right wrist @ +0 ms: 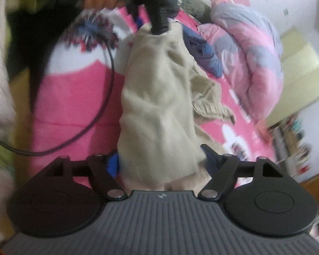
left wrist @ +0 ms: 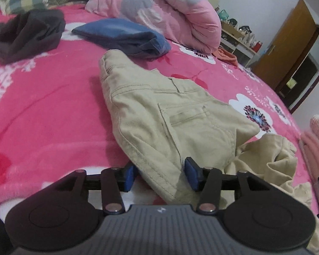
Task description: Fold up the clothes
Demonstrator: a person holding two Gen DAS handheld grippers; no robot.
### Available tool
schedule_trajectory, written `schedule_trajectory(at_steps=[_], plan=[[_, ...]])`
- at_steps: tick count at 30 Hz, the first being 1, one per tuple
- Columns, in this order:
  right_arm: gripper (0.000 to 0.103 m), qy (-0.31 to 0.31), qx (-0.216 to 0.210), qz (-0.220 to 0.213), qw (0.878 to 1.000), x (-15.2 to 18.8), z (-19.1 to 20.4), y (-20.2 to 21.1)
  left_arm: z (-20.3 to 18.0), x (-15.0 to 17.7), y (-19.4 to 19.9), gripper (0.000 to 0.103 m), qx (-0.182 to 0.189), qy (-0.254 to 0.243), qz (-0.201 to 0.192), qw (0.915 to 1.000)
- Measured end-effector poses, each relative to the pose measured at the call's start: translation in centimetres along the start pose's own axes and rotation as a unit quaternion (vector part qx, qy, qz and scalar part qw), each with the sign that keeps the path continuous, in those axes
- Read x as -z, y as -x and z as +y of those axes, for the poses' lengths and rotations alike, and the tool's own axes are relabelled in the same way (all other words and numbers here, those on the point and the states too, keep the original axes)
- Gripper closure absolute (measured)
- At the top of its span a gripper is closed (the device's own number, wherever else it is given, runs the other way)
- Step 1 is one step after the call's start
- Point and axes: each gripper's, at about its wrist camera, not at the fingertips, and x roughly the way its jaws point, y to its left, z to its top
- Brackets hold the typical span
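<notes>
- Left wrist view: beige trousers (left wrist: 159, 114) run lengthwise away from the left gripper (left wrist: 160, 175), fabric between its parted, non-pressing pads.
- Right gripper (right wrist: 161, 161) parted around the trousers; blur hides contact.

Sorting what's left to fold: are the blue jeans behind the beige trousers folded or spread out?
Folded: the blue jeans lie as a compact layered bundle on the pink blanket.

Soft, even indoor light, faint shadows, strong fisheye bending at the edges, left view fairly sharp, right view smeared by motion blur.
</notes>
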Motion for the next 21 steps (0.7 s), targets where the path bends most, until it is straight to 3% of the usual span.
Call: schedule_trajectory(at_steps=[2, 4, 6, 8, 10, 12, 16, 19, 21], plan=[[0.027, -0.077, -0.035, -0.006, 0.996, 0.5, -2.4, 0.7, 0.9, 0.0, 0.2, 0.051, 0.014, 0.011, 0.004, 0.9998], [0.026, -0.178, -0.074, -0.025, 0.981, 1.4, -5.4, 1.2, 1.5, 0.0, 0.2, 0.048, 0.027, 0.022, 0.007, 0.9994], [0.022, -0.309, -0.122, -0.063, 0.941, 3.0, -8.6, 1.7, 1.9, -0.2, -0.1, 0.041, 0.038, 0.034, 0.014, 0.9986], [0.017, -0.423, -0.144, -0.097, 0.889, 4.9, -10.8, 1.6, 1.9, -0.3, -0.5, 0.04, 0.041, 0.039, 0.02, 0.9982], [0.016, -0.521, -0.149, -0.117, 0.832, 7.0, -12.1, 1.1, 1.6, -0.5, -0.9, 0.04, 0.037, 0.033, 0.022, 0.9985], [0.016, -0.593, -0.13, -0.099, 0.788, 8.8, -12.1, 0.0, 1.3, -0.7, -1.4, 0.039, 0.031, 0.021, 0.024, 0.999], [0.016, -0.669, -0.12, -0.007, 0.734, 11.1, -9.6, -3.1, 1.2, -1.0, -2.0, 0.039, 0.029, 0.021, 0.026, 0.999], [0.015, -0.704, -0.138, 0.004, 0.696, 12.0, -7.4, -4.8, 1.3, -1.1, -2.3, 0.039, 0.029, 0.03, 0.024, 0.9989], [0.015, -0.715, -0.152, -0.022, 0.682, 11.7, -6.9, -5.3, 1.3, -1.1, -2.3, 0.039, 0.026, 0.034, 0.022, 0.9988]])
